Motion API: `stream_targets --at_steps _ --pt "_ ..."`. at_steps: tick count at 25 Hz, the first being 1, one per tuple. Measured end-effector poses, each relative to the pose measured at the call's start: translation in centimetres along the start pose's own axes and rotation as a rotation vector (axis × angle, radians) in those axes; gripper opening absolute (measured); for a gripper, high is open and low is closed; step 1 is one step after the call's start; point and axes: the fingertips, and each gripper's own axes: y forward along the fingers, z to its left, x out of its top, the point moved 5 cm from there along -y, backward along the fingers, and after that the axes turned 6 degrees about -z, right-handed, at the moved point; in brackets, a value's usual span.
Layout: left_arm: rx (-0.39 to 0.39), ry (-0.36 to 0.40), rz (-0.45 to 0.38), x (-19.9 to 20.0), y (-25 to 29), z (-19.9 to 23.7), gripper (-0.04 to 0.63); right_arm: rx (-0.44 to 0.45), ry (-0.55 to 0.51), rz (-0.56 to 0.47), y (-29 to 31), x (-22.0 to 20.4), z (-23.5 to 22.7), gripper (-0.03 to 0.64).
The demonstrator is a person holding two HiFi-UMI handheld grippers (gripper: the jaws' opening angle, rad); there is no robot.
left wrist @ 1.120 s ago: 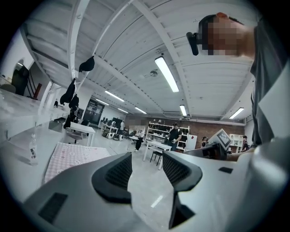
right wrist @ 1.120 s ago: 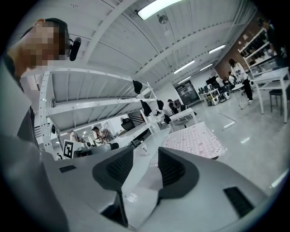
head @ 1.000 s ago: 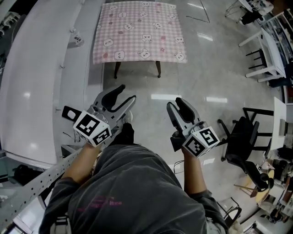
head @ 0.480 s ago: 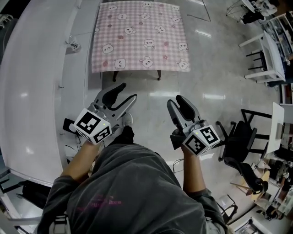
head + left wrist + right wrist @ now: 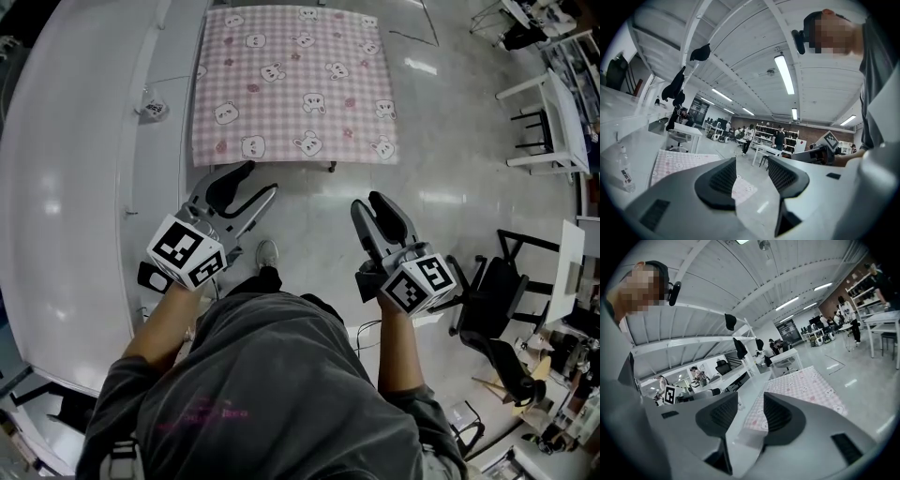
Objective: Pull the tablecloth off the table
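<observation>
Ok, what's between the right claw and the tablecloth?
Only bare glossy floor lies between the right claw and the near edge of the pink checked tablecloth, as the head view shows.

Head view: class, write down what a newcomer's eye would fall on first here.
The pink checked tablecloth with bear faces stands out at top centre, spread flat. Just below it in the picture, the left claw and right claw hang open and empty above the shiny floor. A long white counter runs down the left side.
</observation>
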Motion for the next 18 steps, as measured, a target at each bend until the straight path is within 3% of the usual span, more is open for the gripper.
stream_targets --at_steps 18 --pt "0.032 -0.011 0.003 -0.2 4.0 6.0 0.209 -0.025 -0.02 0.024 5.9 1.7 -5.2 0.153"
